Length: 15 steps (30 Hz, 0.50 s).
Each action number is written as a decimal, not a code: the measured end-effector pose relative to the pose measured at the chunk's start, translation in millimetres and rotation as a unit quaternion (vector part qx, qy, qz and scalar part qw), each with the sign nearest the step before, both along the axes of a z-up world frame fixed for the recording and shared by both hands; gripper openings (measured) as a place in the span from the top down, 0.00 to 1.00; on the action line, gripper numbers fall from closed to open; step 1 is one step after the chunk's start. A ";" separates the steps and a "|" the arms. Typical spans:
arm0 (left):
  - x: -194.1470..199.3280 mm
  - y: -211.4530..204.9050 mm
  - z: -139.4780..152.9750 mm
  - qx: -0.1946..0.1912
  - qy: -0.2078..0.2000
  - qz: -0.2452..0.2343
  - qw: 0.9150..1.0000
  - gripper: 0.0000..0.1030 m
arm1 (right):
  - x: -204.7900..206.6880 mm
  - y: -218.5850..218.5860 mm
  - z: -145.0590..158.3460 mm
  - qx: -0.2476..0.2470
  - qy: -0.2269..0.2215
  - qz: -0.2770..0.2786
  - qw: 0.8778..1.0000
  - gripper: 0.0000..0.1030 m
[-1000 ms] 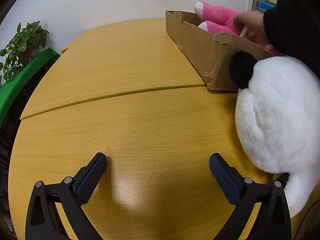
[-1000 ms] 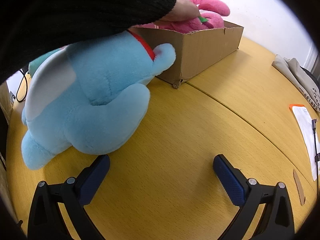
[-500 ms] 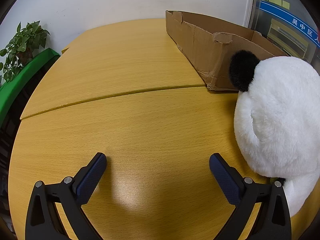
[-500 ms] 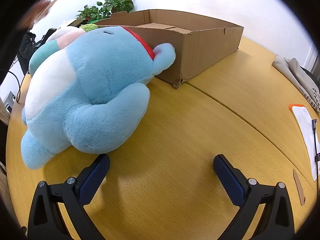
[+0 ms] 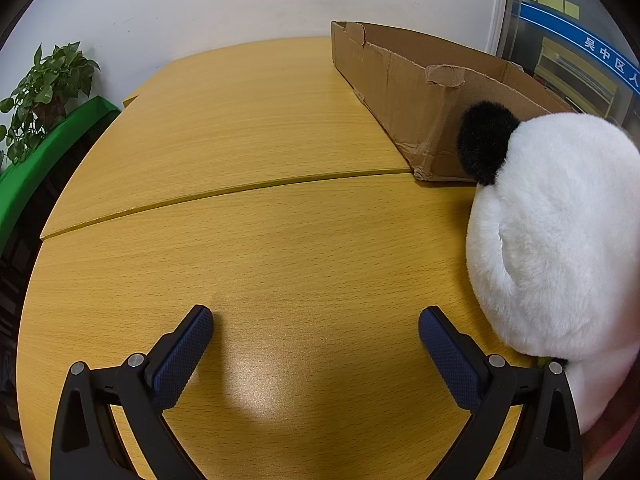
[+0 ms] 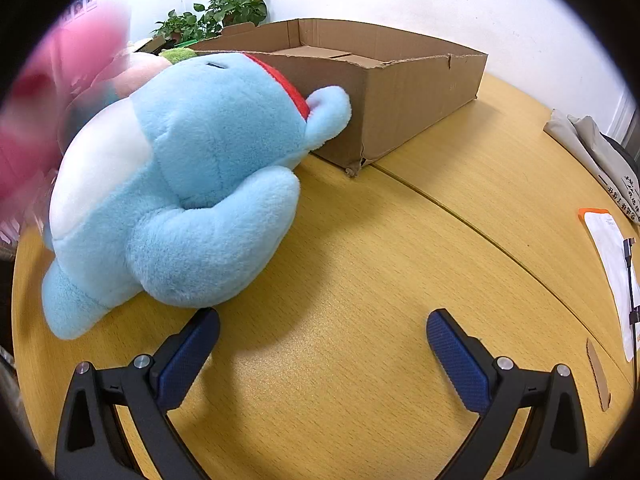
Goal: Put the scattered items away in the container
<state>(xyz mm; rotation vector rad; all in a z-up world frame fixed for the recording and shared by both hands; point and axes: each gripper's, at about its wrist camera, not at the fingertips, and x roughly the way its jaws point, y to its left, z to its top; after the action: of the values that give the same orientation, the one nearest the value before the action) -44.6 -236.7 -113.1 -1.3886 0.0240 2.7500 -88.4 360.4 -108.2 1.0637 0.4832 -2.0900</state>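
Both my left claw (image 5: 316,334) and right claw (image 6: 323,332) gape empty, so I swing the right one leftward to pinch the blue plush (image 6: 188,184) by its plump arm

Beside one cardboard box (image 6: 400,92) on the desk (image 5: 280,240): one blue plush (image 6: 192,184), one white-and-black plush (image 5: 556,236), one pink-green plush (image 6: 140,74), one blurred pink shape (image 6: 44,120).

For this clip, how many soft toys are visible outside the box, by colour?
White with a black ear: 1, the panda.
Light blue: 1, the blue toy.
Pink: 1, a blurred toy at the frame edge.
Pale pink and green: 1, partly hidden toy behind the blue one.
Total: 4, all outside the box.
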 end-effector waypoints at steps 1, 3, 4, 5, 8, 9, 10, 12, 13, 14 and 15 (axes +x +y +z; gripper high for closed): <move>0.0 0.2 -0.5 0.000 0.000 0.000 1.000 0.00 | -0.2 -0.2 0.0 0.000 0.000 0.000 1.000 0.00; 0.2 0.4 -0.3 0.000 0.000 0.000 1.000 0.00 | -0.1 -0.7 -0.1 0.000 0.000 -0.001 1.000 0.00; 0.1 0.3 -0.4 0.000 0.000 0.000 1.000 0.00 | -0.3 -0.8 -0.1 0.000 0.000 -0.001 1.000 0.00; 0.1 0.4 -0.3 0.000 0.000 0.000 1.000 0.00 | -0.4 -1.0 -0.3 0.000 0.000 -0.001 1.000 0.00; 0.0 0.4 -0.3 0.000 0.000 0.000 1.000 0.00 | -0.5 -1.1 -0.1 0.000 0.000 -0.001 1.000 0.00; -0.1 0.5 -0.4 0.000 0.000 0.000 1.000 0.00 | -0.5 -1.1 -0.2 0.000 0.000 -0.001 1.000 0.00; 0.0 0.6 -0.4 0.000 0.000 0.000 1.000 0.00 | -0.6 -1.2 -0.3 0.000 0.000 -0.001 1.000 0.00; 0.0 0.5 -0.3 0.000 0.000 0.000 1.000 0.00 | -0.6 -1.3 -0.4 0.000 0.000 -0.001 1.000 0.00; 0.0 0.4 -0.5 0.000 0.000 0.000 1.000 0.00 | -0.7 -1.3 -0.6 0.000 0.000 -0.001 1.000 0.00; 0.1 0.2 -0.2 0.000 0.000 0.000 1.000 0.00 | -0.7 -1.3 -0.5 0.000 0.000 -0.001 1.000 0.00; 0.1 0.1 -0.1 0.000 0.000 0.000 1.000 0.00 | -0.7 -1.3 -0.5 0.000 0.000 -0.001 1.000 0.00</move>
<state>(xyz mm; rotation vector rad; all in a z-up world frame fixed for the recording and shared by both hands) -44.6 -236.6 -113.3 -1.3895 0.0250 2.7494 -89.1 359.1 -108.7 1.0645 0.4819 -2.0918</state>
